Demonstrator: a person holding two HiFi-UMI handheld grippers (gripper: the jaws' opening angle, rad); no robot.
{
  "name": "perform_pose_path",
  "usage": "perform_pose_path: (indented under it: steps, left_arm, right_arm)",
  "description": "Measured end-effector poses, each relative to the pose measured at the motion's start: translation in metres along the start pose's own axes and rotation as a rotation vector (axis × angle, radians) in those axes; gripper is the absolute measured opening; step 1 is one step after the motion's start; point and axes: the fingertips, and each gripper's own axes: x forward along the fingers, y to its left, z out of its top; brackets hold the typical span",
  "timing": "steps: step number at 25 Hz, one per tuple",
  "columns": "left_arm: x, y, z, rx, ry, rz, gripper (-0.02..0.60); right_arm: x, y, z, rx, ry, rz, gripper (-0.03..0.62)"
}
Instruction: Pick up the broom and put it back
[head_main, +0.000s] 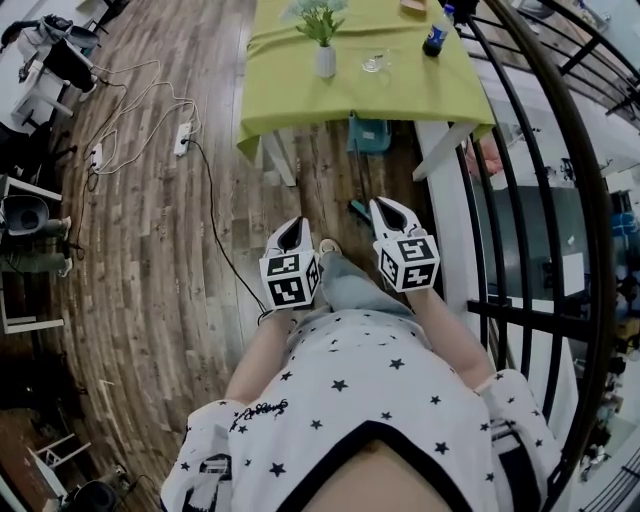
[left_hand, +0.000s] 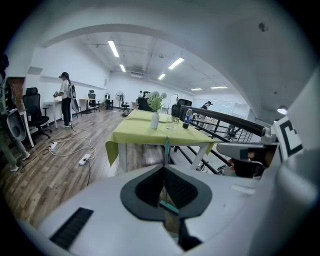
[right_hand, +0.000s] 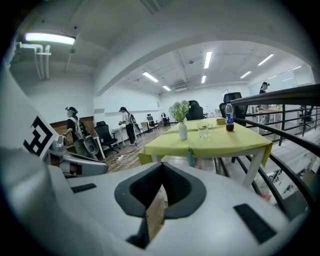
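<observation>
Both grippers closed and empty; broom at the table.
Left gripper (head_main: 292, 230) and right gripper (head_main: 390, 210) had jaws together, holding nothing. The broom (left_hand: 166, 147) stood upright against the front edge of the green table (head_main: 300, 90), ahead of them.

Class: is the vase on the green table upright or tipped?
Upright: the vase stands on its base, flowers above it.
</observation>
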Motion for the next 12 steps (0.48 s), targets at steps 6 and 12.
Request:
perform_pose_path:
  steps: [6,12]
  left_arm:
    - [-0.023,-0.005,-0.014,-0.003,-0.005,0.000,0.011]
    - [-0.036,-0.008,-0.023,0.001,-0.006,-0.003,0.011]
  right_arm:
    - [-0.023,0.014,-0.006,-0.002,-0.014,0.020,-0.006]
    - [-0.038,0.020,-0.010,0.009,-0.026,0.018,-0.006]
